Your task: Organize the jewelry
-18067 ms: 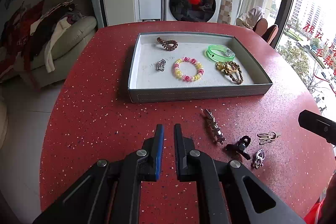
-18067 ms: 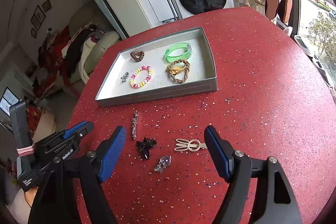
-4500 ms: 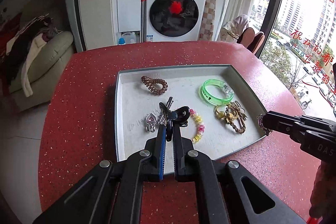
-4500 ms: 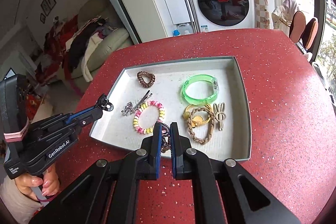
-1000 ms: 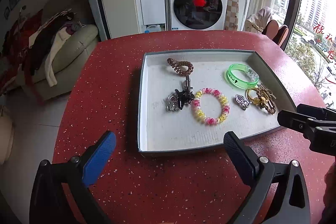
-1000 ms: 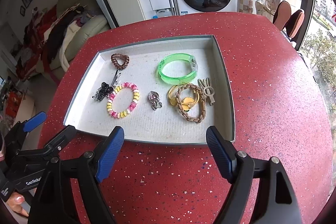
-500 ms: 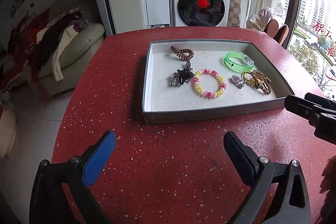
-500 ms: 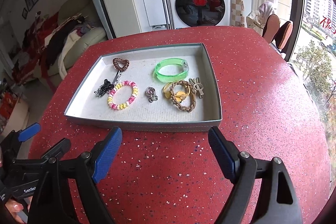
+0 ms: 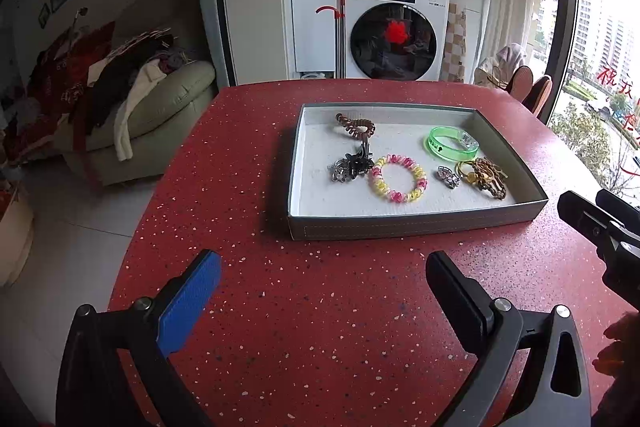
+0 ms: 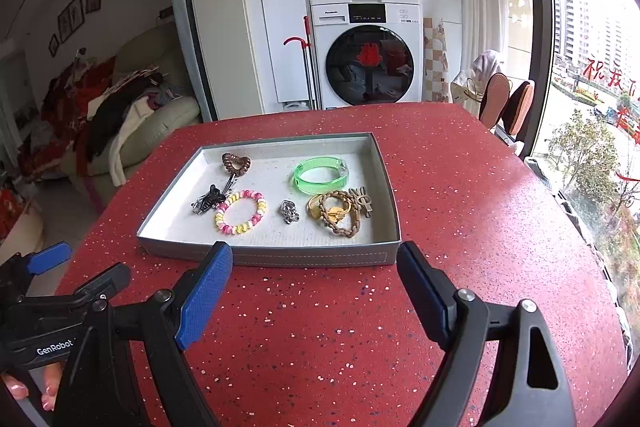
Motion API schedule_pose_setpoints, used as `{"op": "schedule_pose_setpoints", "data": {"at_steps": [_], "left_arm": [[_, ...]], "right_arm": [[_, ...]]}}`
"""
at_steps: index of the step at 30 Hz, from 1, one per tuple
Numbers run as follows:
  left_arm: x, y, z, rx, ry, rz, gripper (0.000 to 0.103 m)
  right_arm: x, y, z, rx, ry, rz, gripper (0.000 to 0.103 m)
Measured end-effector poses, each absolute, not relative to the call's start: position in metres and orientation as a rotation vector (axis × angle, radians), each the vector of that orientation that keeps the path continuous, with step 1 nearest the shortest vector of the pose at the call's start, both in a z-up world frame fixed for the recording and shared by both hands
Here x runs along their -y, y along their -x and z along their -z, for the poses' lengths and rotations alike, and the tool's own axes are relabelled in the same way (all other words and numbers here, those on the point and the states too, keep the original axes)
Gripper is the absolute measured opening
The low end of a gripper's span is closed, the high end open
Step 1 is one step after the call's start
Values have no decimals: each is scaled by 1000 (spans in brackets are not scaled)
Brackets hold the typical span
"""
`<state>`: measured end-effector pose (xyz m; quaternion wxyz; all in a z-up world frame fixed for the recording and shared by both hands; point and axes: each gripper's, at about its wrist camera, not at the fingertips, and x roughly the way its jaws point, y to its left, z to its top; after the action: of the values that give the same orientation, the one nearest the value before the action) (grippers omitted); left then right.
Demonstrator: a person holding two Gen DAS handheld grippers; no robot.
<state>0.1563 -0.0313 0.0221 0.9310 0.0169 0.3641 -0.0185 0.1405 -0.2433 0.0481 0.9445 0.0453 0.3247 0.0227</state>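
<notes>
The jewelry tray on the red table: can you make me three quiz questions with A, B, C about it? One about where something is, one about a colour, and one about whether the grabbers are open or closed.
1. Where does the green bangle lie?
A. In the tray
B. On the red table beside the tray
C. Between a gripper's fingers

2. What colours is the coiled bracelet in the middle of the tray?
A. Blue and white
B. Pink and yellow
C. All black

3. How do the left gripper and the right gripper stand?
A. Both shut
B. One shut on a clip
C. Both open and empty

Answers: 1 A, the bangle rests on the tray's white floor toward the far side. 2 B, its coils alternate pink and yellow. 3 C, each view shows wide-apart fingers with only table between them.
</notes>
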Motion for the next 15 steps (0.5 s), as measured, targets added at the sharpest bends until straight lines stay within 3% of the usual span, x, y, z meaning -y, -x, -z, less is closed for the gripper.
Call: {"op": "schedule_pose_setpoints", "data": {"at_steps": [15], "left_arm": [[35, -141, -23, -713, -40, 8, 103]], "right_arm": [[239, -119, -48, -659, -31, 8, 86]]}}
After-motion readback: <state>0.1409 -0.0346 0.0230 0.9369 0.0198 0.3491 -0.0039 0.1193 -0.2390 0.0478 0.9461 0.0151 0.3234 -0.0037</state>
